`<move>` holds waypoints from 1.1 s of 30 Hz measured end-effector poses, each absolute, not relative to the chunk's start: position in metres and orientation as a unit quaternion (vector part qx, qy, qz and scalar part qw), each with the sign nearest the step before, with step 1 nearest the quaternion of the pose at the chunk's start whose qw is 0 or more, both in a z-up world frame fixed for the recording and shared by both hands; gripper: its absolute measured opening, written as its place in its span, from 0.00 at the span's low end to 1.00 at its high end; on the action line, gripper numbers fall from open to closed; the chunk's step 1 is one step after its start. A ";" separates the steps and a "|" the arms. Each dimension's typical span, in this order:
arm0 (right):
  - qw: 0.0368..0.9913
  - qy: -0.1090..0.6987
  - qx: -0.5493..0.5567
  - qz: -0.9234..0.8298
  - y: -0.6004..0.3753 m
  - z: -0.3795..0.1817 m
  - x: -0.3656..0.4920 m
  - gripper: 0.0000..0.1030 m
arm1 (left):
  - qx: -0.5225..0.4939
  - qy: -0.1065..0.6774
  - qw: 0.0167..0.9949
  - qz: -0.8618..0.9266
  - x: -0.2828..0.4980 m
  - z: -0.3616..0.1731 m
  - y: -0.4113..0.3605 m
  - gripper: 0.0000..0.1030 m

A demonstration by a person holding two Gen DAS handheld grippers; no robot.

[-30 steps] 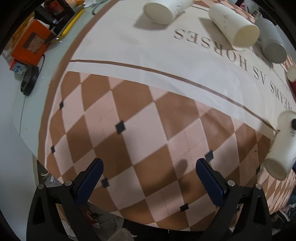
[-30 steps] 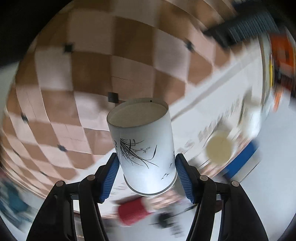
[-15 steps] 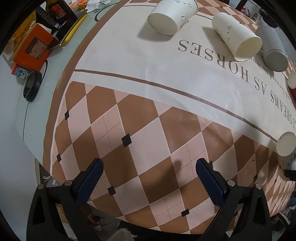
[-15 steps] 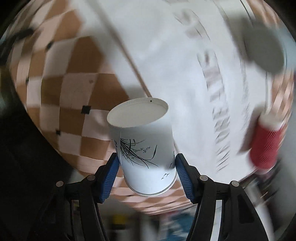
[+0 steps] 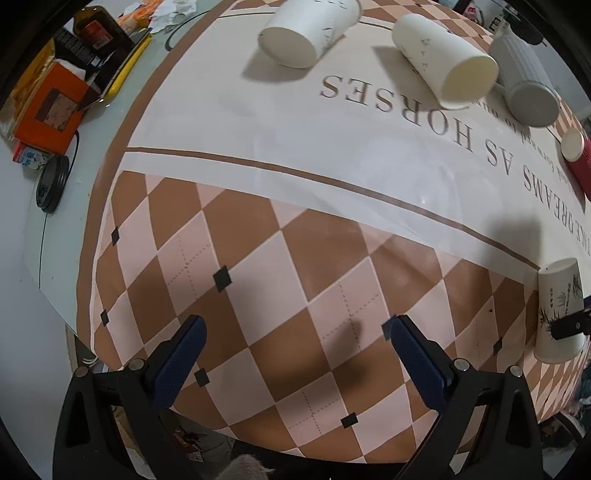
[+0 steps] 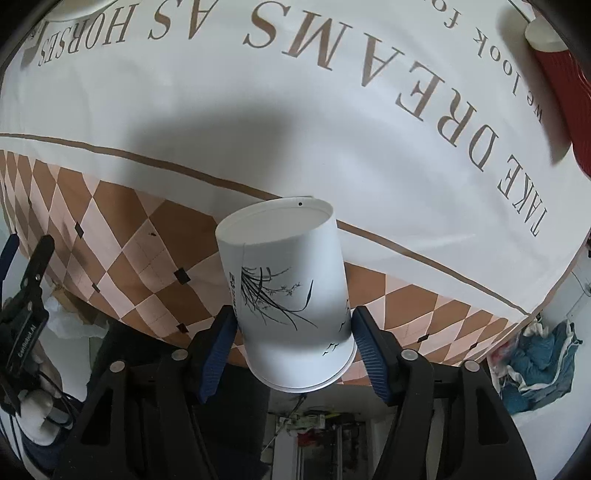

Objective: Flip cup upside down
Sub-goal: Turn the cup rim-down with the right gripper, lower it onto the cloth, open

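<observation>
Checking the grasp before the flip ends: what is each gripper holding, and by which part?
The right gripper clamps the white paper cup by its side wall near the wide rim. The left gripper holds nothing.

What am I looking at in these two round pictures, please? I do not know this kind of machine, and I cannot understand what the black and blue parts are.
There is no machine arm: a person holds one two-finger gripper in each hand, with a wide-angle camera on each. The left camera shows the open, empty left gripper over a checkered tablecloth. On it lie two white cups on their sides, plus a grey cup and a red cup. The right camera shows the right gripper shut on a white paper cup, its flat base facing away from the camera.
</observation>
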State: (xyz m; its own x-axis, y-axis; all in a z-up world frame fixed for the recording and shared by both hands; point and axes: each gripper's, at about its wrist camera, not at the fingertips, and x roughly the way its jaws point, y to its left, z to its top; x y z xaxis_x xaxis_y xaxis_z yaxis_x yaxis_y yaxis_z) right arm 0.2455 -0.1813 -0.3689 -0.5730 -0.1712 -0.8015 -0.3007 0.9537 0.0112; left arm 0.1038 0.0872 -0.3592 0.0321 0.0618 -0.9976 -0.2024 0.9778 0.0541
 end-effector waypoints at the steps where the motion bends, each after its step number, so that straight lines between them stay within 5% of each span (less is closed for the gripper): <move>1: 0.440 0.885 -0.132 0.075 -0.189 -0.370 0.246 0.70 | -0.049 0.690 0.717 0.090 0.104 -0.359 0.084 0.99; 3: 0.446 0.878 -0.157 0.073 -0.190 -0.371 0.244 0.78 | -0.044 0.690 0.717 0.087 0.103 -0.358 0.081 0.99; 8: 0.505 0.832 -0.205 0.101 -0.174 -0.354 0.240 0.77 | -0.035 0.688 0.720 0.080 0.100 -0.356 0.075 0.99; 10: 0.529 0.816 -0.208 0.107 -0.170 -0.348 0.241 0.59 | -0.033 0.689 0.720 0.076 0.101 -0.354 0.067 0.99; 14: 0.588 0.777 -0.197 0.112 -0.165 -0.327 0.241 0.58 | -0.035 0.683 0.727 0.062 0.108 -0.352 0.058 0.99; 22: 0.789 0.603 -0.065 0.098 -0.182 -0.266 0.247 0.58 | -0.047 0.663 0.747 0.025 0.134 -0.353 0.027 0.99; 33: 0.890 0.450 -0.003 0.077 -0.203 -0.294 0.220 0.58 | -0.013 0.646 0.763 0.024 0.164 -0.362 -0.018 1.00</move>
